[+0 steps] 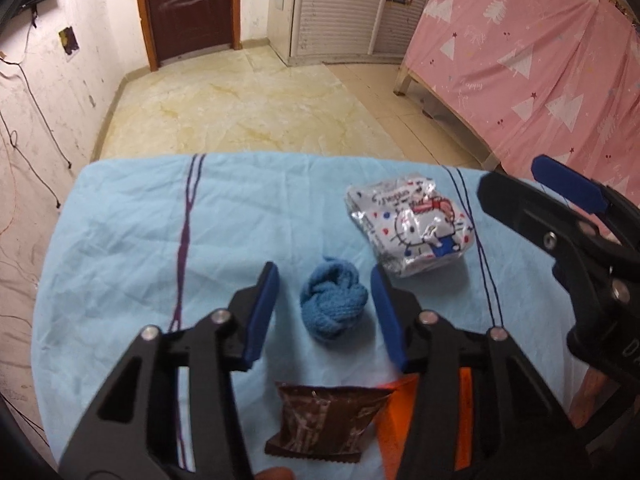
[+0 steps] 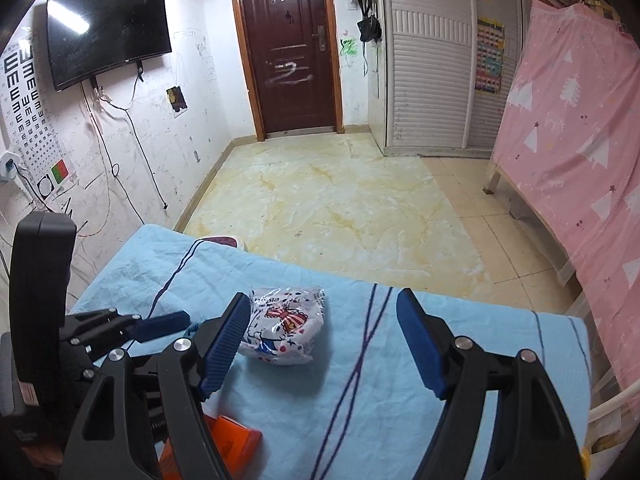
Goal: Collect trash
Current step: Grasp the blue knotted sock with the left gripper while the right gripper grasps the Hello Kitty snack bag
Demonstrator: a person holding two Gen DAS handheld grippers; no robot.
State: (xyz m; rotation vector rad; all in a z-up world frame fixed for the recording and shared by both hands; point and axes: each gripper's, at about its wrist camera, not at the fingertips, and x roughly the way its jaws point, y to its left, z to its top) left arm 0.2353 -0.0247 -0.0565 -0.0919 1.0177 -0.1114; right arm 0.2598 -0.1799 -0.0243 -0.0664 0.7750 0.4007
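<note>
A balled-up blue knitted cloth [image 1: 334,306] lies on the light blue tablecloth [image 1: 120,240]. My left gripper [image 1: 324,271] straddles it, with a narrow gap showing between each blue pad and the ball. A crinkled cartoon-print packet [image 1: 412,228] sits to the right and farther back. A brown snack wrapper [image 1: 324,424] and an orange box [image 1: 464,412] lie near the front edge, under the left gripper. In the right wrist view, my right gripper [image 2: 324,296] stands open above the cloth, and the cartoon packet [image 2: 286,328] lies just inside its left finger [image 2: 224,344].
The table's far edge drops to a yellow marble floor [image 2: 340,208]. A bed draped in a pink sheet [image 2: 580,140] stands on the right. On the left is a wall with a TV [image 2: 108,32] and loose cables. A pink-white object [image 2: 230,241] peeks past the table edge.
</note>
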